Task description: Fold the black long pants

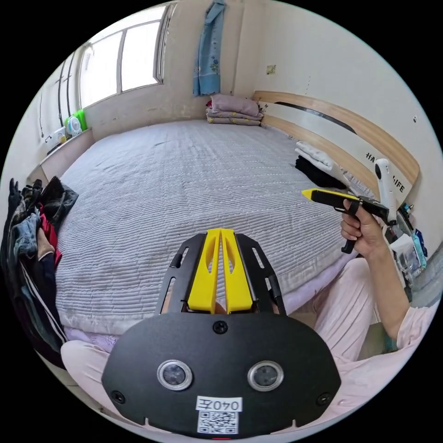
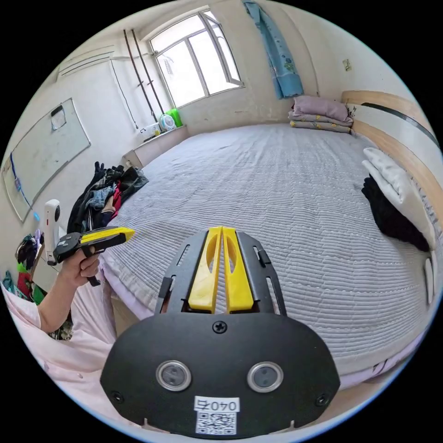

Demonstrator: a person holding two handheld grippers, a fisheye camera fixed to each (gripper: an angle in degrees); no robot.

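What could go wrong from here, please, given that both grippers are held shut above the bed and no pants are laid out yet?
1. The dark garment lies partly under a white folded one by the headboard; pulling it could drag the white one along.
2. The clothes pile at the bed's edge is tangled, so a grab there may lift the wrong item.
3. The left gripper and right gripper are both shut and must open first.

black garment (image 2: 392,217): partly hidden under white folded cloth (image 2: 399,184) | clothes pile (image 1: 32,240): cut by frame edge, items indistinguishable | bed (image 1: 194,184): near edge hidden
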